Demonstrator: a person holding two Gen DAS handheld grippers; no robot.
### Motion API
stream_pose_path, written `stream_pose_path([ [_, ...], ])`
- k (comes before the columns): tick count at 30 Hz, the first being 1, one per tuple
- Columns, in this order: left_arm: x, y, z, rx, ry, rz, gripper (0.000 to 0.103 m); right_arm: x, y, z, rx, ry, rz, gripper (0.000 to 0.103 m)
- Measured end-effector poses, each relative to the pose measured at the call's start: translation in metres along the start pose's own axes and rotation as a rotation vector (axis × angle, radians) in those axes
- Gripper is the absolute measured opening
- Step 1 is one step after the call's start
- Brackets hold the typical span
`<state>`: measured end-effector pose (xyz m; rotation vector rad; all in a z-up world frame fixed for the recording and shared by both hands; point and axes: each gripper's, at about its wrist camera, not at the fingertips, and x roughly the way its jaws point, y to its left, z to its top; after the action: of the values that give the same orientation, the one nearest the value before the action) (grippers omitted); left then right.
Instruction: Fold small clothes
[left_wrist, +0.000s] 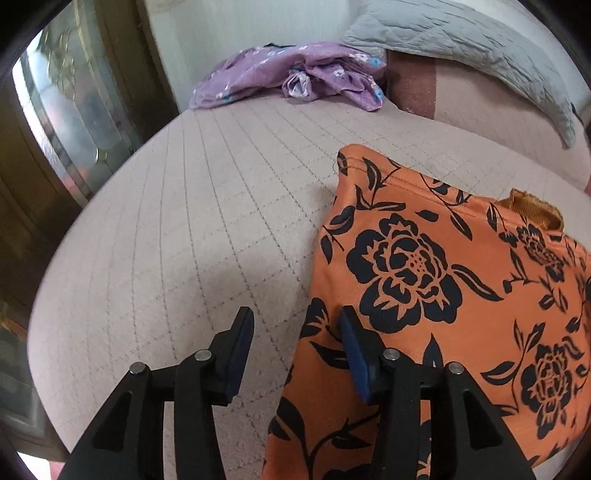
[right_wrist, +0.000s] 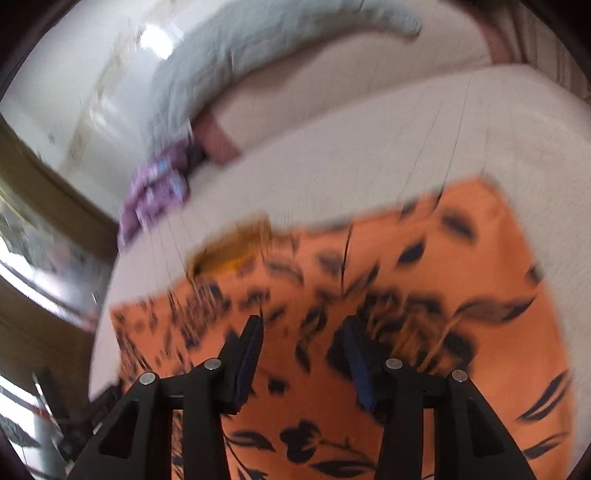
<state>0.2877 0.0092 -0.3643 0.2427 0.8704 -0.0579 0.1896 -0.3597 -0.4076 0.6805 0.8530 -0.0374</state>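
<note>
An orange garment with black flowers (left_wrist: 436, 280) lies flat on the quilted bed, its collar at the far right in the left wrist view. My left gripper (left_wrist: 295, 321) is open and empty, hovering over the garment's left edge. The right wrist view is blurred by motion. It shows the same orange garment (right_wrist: 369, 266) below my right gripper (right_wrist: 304, 328), which is open and empty above the cloth.
The bed cover (left_wrist: 184, 229) is a pale quilted fabric. A crumpled purple floral garment (left_wrist: 295, 74) lies at the far side by the wall. A grey quilted pillow (left_wrist: 461, 40) rests at the back right. A wooden-framed glass door (left_wrist: 62, 122) is at the left.
</note>
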Motion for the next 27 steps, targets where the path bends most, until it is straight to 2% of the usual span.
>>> stream_pose_path([
  [2,-0.004,0.003,0.000,-0.015,-0.011,-0.016,0.049,-0.009,0.002,-0.002,0.004,-0.019,-0.006,0.047],
  [5,-0.017,0.008,0.000,-0.036,-0.056,-0.063,0.049,-0.037,0.001,-0.010,0.022,-0.066,0.044,0.048],
  [9,-0.038,-0.003,-0.007,0.023,-0.148,-0.099,0.049,-0.074,-0.001,-0.035,0.023,-0.087,0.072,0.049],
  [11,-0.040,-0.015,-0.012,0.064,-0.139,-0.127,0.053,-0.082,-0.002,-0.045,0.031,-0.062,0.074,0.049],
  [15,-0.017,-0.033,-0.023,0.147,-0.016,-0.124,0.057,-0.075,-0.013,-0.071,0.073,0.054,0.037,0.047],
  [18,-0.022,-0.038,-0.026,0.183,-0.061,-0.086,0.059,-0.090,-0.012,-0.077,0.080,0.033,0.034,0.047],
  [20,-0.026,-0.035,-0.026,0.164,-0.071,-0.107,0.059,-0.108,-0.016,-0.083,0.115,0.006,0.082,0.048],
  [22,-0.033,-0.025,-0.025,0.119,-0.078,-0.137,0.062,-0.129,-0.027,-0.094,0.177,-0.035,0.107,0.058],
  [23,-0.034,-0.021,-0.022,0.100,-0.085,-0.146,0.068,-0.137,-0.031,-0.100,0.207,-0.054,0.117,0.063],
  [25,-0.037,-0.016,-0.020,0.072,-0.105,-0.143,0.074,-0.154,-0.048,-0.117,0.287,-0.076,0.143,0.065],
  [27,-0.037,-0.017,-0.020,0.079,-0.107,-0.131,0.075,-0.161,-0.061,-0.131,0.373,-0.083,0.154,0.065],
])
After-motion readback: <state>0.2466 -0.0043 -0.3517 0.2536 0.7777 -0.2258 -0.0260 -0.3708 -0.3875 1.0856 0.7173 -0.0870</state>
